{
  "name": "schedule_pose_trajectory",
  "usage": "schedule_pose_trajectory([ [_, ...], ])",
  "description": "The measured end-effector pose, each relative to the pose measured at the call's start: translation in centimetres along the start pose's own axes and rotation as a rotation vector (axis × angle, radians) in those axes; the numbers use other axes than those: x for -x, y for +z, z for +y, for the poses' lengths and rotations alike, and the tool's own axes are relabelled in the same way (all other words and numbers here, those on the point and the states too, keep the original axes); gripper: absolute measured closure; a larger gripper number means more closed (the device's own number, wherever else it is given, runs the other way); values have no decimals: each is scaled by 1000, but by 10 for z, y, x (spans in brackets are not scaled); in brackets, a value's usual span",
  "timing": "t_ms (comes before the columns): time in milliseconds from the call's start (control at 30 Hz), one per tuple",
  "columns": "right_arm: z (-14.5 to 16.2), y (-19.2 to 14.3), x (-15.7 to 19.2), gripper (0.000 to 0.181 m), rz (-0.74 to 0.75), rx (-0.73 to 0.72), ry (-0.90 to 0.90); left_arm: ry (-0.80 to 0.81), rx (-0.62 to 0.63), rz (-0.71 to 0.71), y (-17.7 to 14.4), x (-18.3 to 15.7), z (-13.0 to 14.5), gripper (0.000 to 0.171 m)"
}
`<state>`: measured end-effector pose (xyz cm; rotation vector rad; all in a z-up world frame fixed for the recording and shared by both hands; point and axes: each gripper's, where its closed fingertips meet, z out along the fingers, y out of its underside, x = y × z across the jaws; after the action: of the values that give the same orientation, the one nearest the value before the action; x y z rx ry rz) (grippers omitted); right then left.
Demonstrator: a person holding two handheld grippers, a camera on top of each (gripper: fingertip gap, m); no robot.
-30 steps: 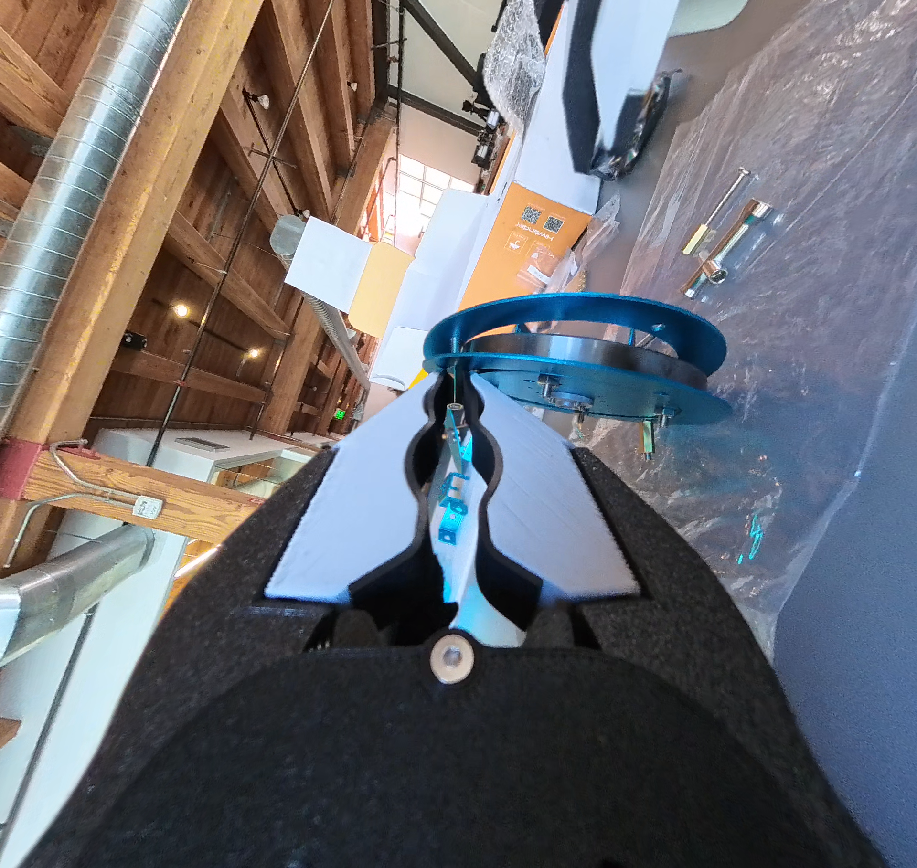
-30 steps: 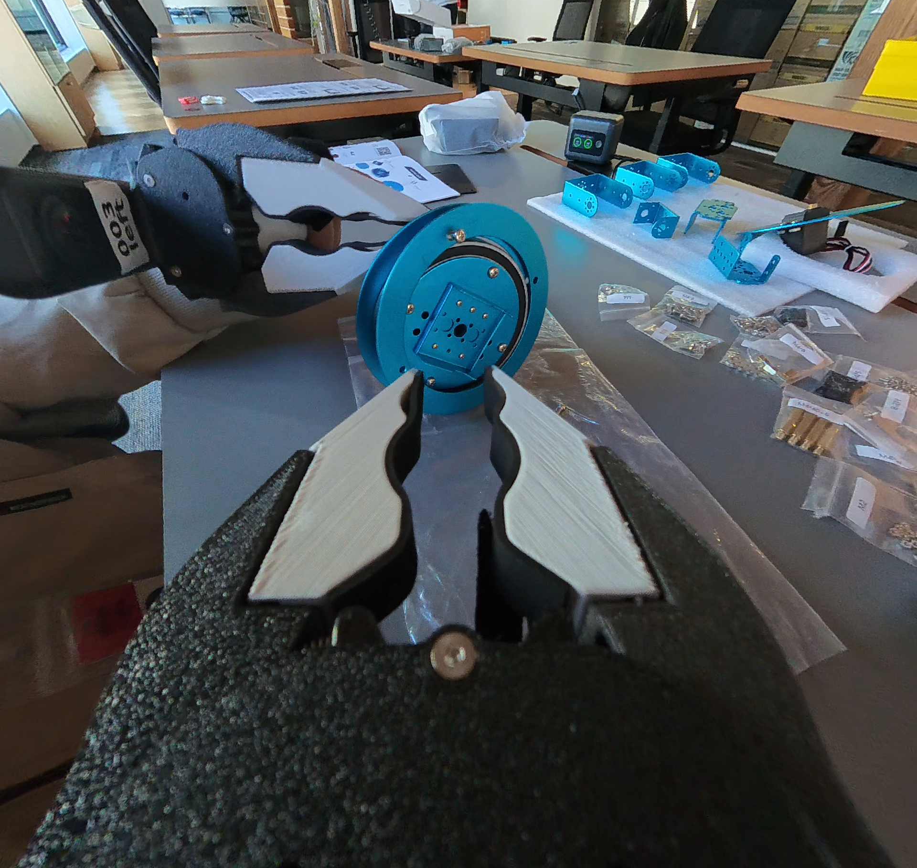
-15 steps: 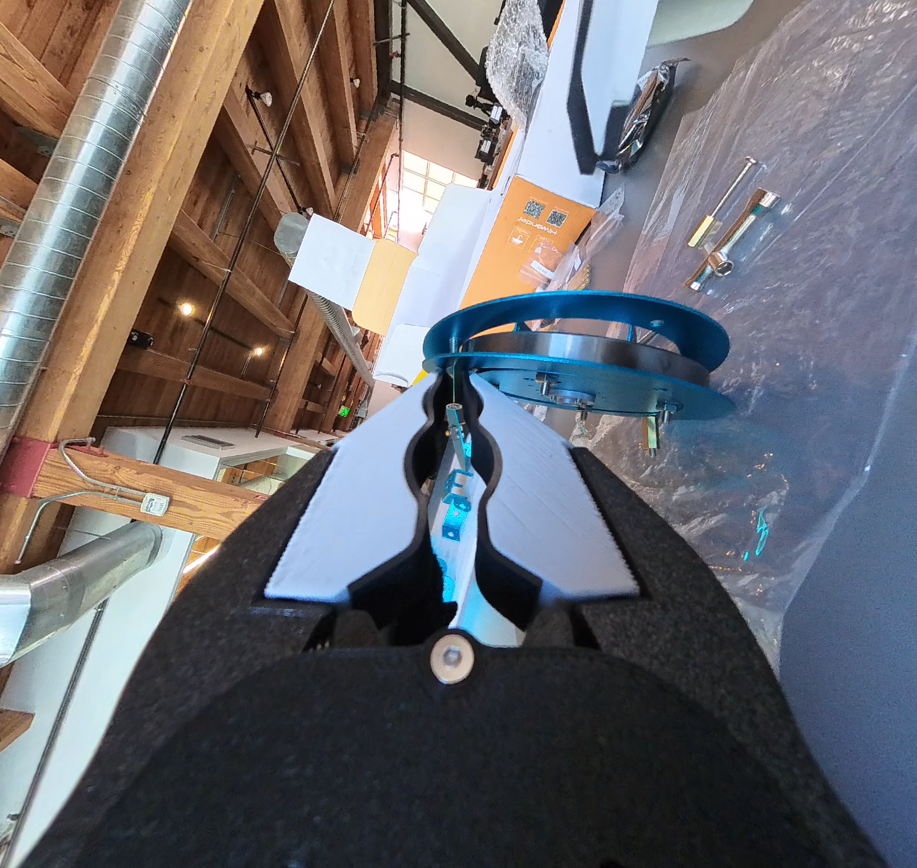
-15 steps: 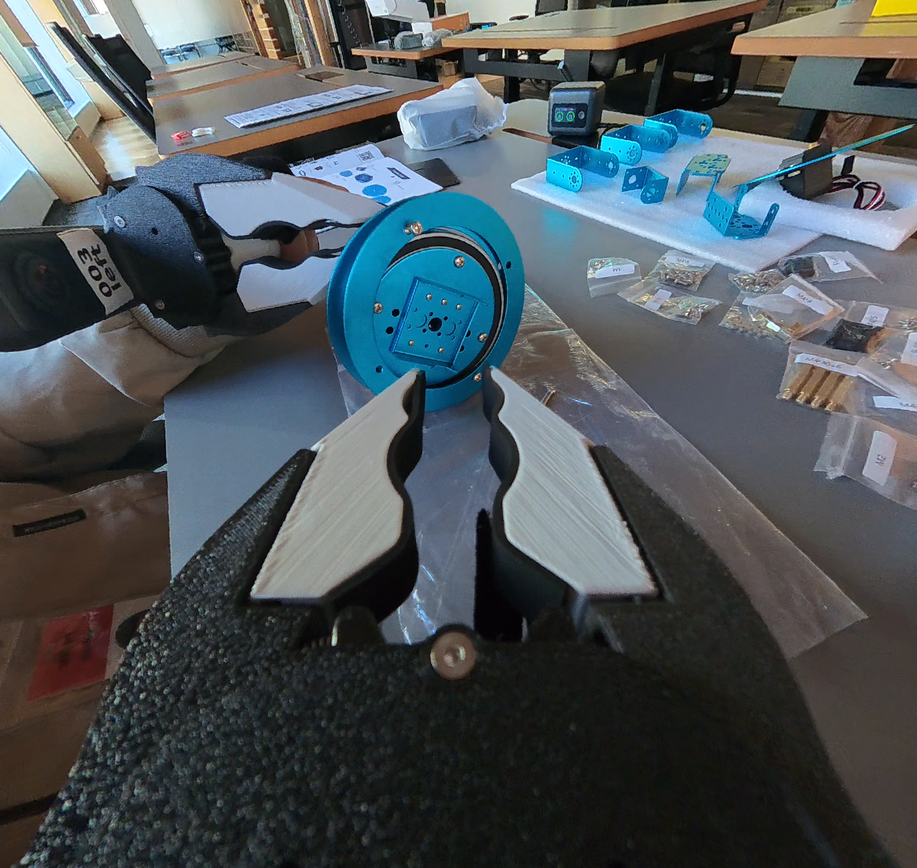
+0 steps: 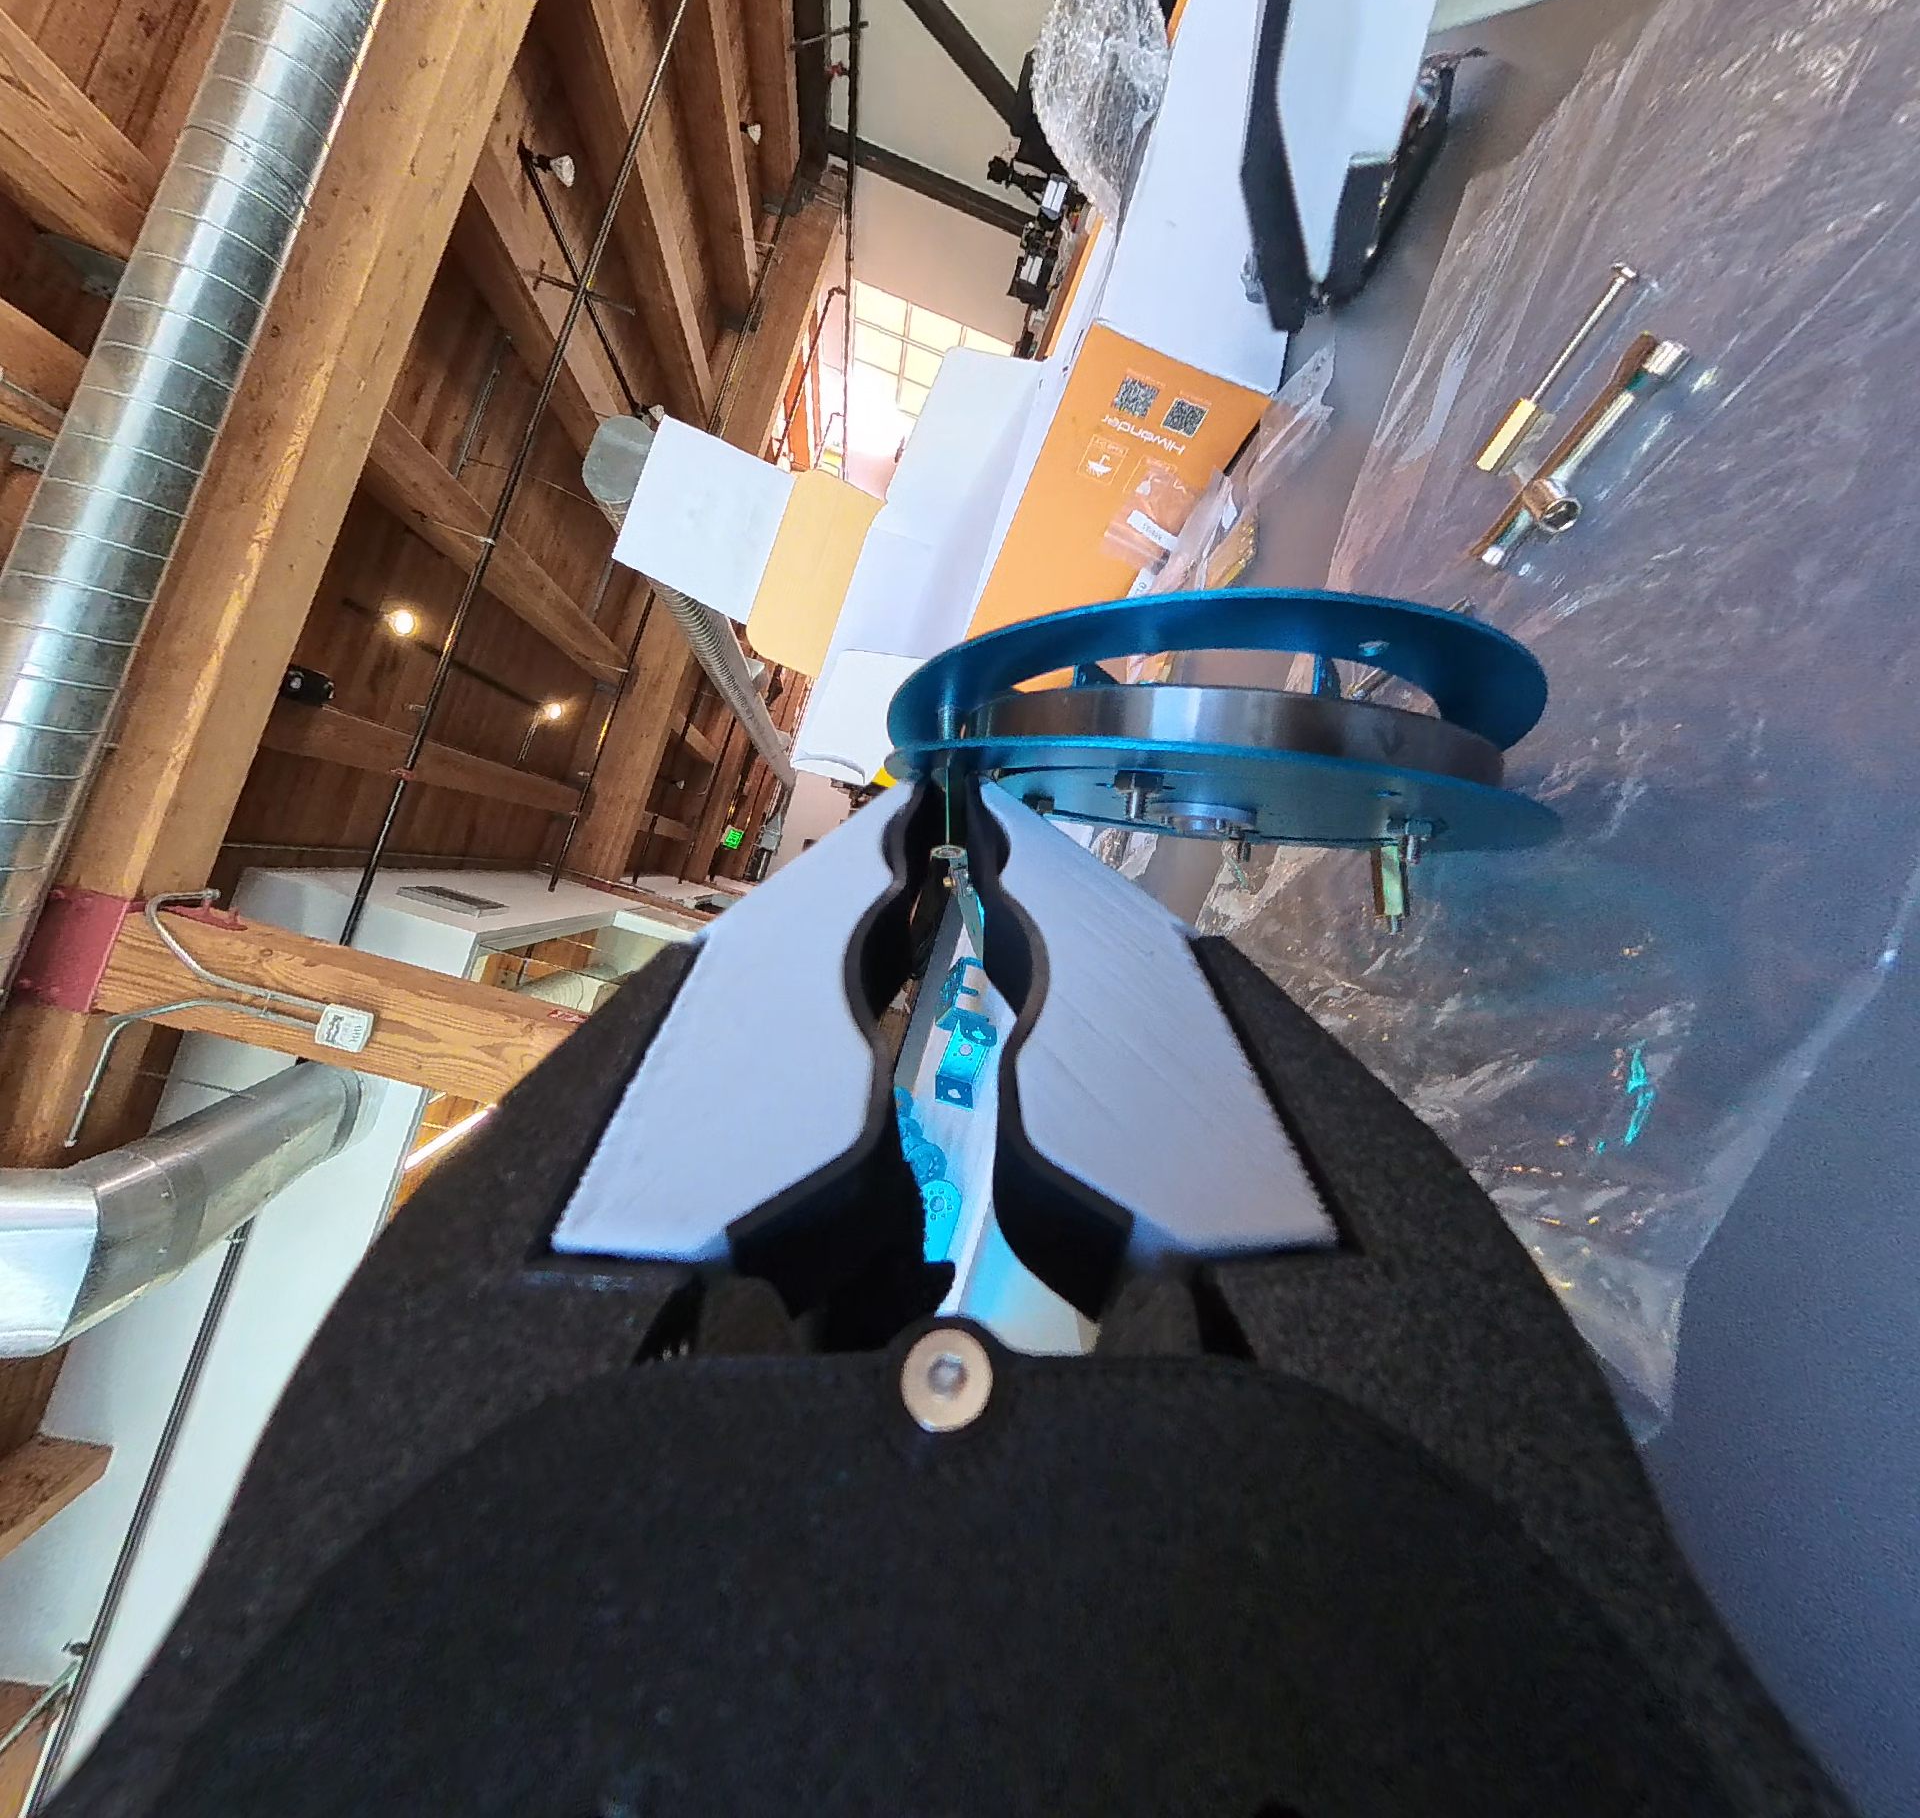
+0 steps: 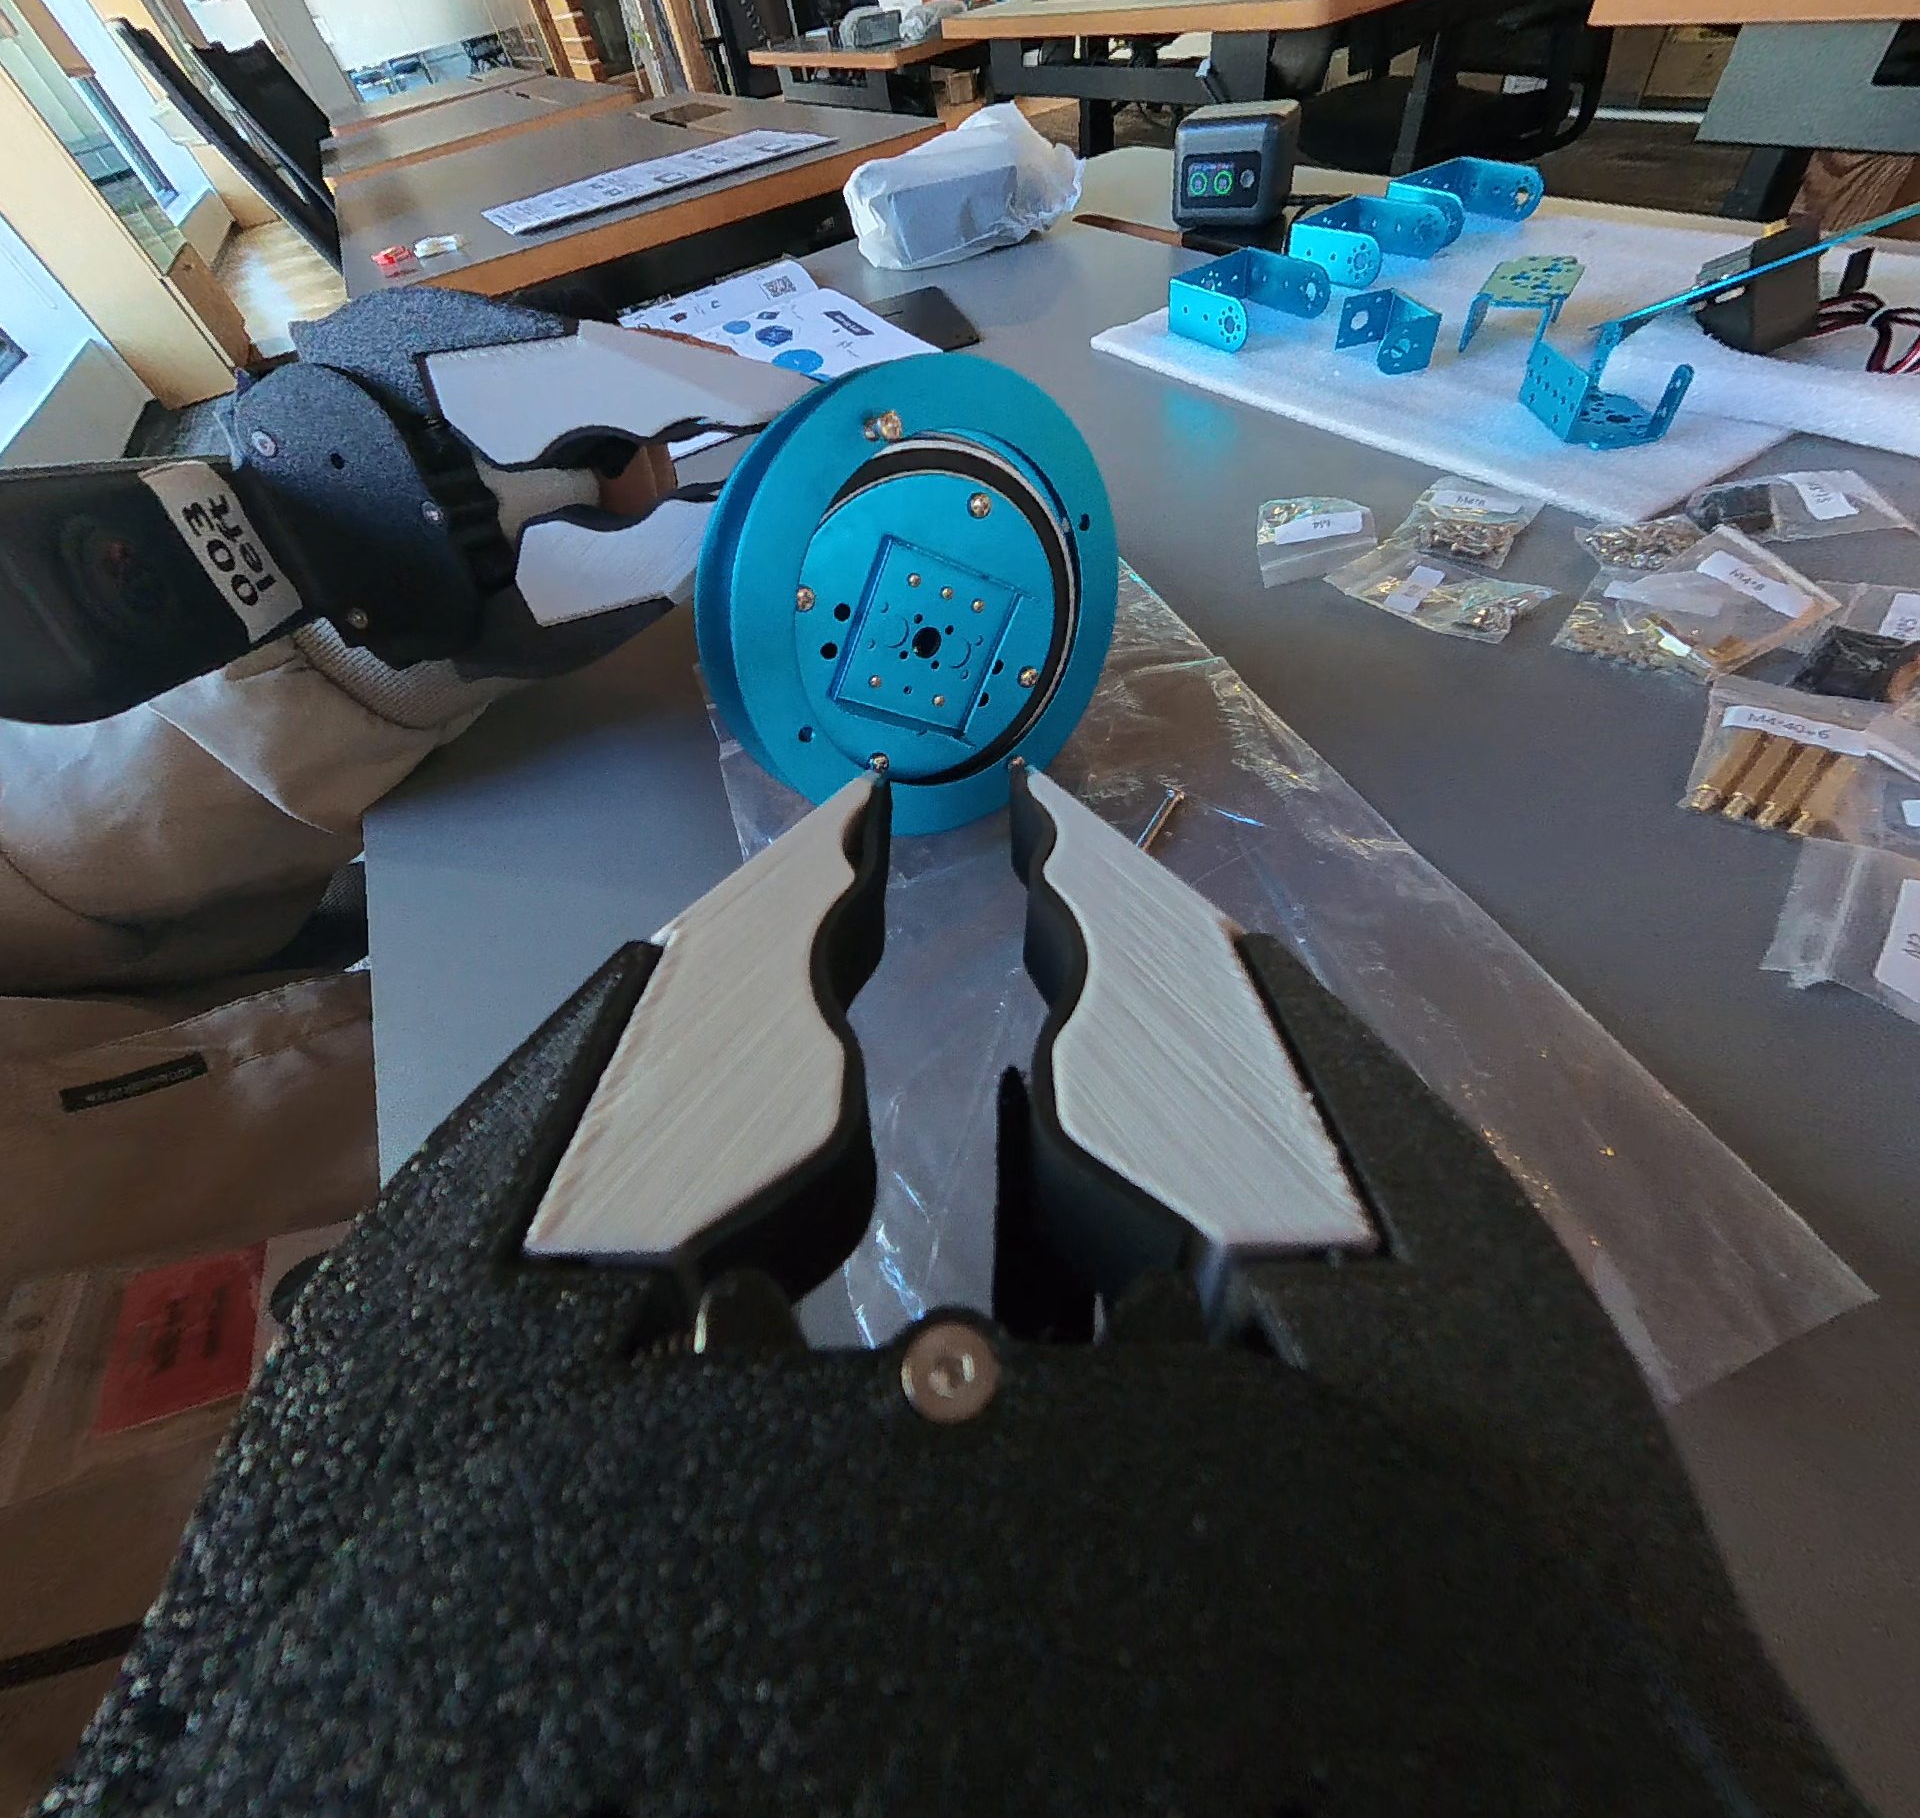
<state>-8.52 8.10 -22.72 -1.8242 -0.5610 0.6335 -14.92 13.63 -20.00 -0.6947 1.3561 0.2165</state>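
Matt blue metal disc stands on glossy clear plastic sheet.

My left tongs have white ribbed fingers edged in black, on a speckled dark grey body; the right tongs match. The disc assembly is bright anodised blue with a silver-and-black ring between its plates and tiny brass-coloured screws. It sits on clear, shiny plastic sheet over a flat grey table. The brackets are the same blue, on white foam. Standoffs in the clear bags are gold.
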Motion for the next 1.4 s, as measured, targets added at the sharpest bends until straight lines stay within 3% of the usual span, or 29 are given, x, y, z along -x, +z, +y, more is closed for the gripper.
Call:
schedule_pose_trajectory([
  [600,8,7,4,160,-21,56,-10,-1,66,-17,2,3,18,168],
  [1400,9,6,10,159,-60,58,-1,14,27,-18,-1,2,8,168],
])
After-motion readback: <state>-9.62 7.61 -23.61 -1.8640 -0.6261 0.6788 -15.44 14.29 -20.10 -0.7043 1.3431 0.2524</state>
